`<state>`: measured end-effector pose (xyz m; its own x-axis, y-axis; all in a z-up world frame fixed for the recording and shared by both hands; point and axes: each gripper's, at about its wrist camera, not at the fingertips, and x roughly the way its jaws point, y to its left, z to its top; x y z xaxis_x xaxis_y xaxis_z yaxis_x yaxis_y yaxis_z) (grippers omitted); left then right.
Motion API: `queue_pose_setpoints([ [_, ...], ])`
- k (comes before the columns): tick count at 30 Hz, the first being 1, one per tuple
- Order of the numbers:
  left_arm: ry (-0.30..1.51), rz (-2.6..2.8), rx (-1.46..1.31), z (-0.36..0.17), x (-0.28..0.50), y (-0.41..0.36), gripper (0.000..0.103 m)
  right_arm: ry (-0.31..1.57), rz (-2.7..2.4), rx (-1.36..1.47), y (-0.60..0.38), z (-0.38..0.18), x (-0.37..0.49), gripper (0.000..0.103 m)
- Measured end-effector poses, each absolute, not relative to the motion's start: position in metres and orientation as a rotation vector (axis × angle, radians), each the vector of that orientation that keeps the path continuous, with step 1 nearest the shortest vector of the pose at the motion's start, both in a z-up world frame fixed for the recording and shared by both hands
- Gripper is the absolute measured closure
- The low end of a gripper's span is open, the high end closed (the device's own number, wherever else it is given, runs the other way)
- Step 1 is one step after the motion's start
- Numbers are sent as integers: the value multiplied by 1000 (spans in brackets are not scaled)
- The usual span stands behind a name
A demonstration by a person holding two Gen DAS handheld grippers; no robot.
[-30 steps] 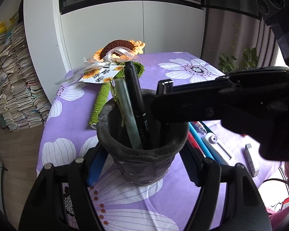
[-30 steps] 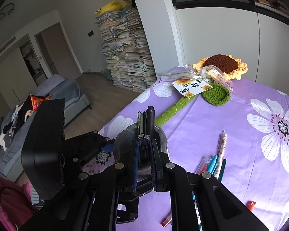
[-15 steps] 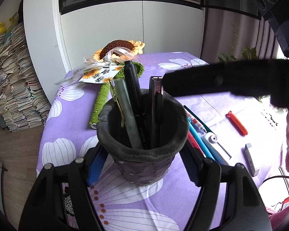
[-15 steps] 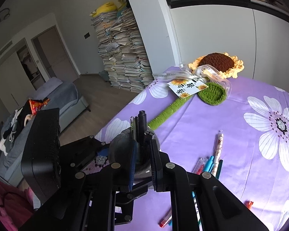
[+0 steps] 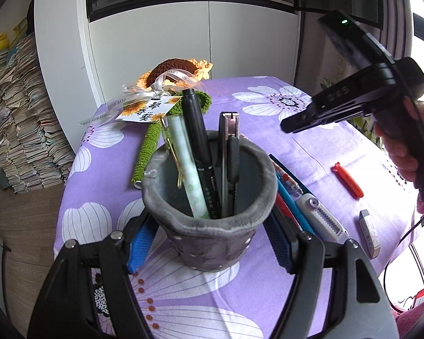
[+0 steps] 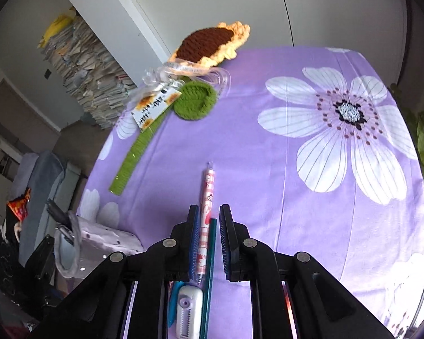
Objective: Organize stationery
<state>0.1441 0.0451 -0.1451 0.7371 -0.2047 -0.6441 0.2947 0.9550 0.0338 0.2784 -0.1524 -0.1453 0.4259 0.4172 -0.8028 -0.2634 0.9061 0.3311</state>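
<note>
My left gripper [image 5: 209, 226] is shut on a grey pen holder [image 5: 212, 234], which stands on the purple flowered tablecloth [image 5: 311, 152]. The holder also shows at the left of the right wrist view [image 6: 79, 243]. It holds a pale green pen [image 5: 183, 163], a black marker [image 5: 198, 141] and a black utility knife [image 5: 228, 152]. My right gripper [image 6: 209, 220] is open and empty, hovering over a pink patterned pen [image 6: 207, 206], a teal pen [image 6: 210, 268] and a white correction tape [image 6: 188, 310]. It appears at upper right of the left wrist view [image 5: 285, 125].
A crocheted sunflower [image 5: 172, 70] with a green stem [image 5: 148, 147] and a tag lies at the far side. A red pen cap piece [image 5: 347, 180], an eraser [image 5: 369, 231] and blue and red pens [image 5: 289, 206] lie right of the holder. Book stacks [image 5: 17, 130] stand left.
My right gripper let go of the black utility knife in the holder, rose, and swung away to the right, over the pens lying on the cloth. The left gripper stayed still.
</note>
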Motion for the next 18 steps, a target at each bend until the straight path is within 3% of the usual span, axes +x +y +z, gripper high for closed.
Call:
queue_pose_setpoints([
  [18,687,-276,156,-147,146,45,32,1171,402,-98,-88,-183,331,90],
])
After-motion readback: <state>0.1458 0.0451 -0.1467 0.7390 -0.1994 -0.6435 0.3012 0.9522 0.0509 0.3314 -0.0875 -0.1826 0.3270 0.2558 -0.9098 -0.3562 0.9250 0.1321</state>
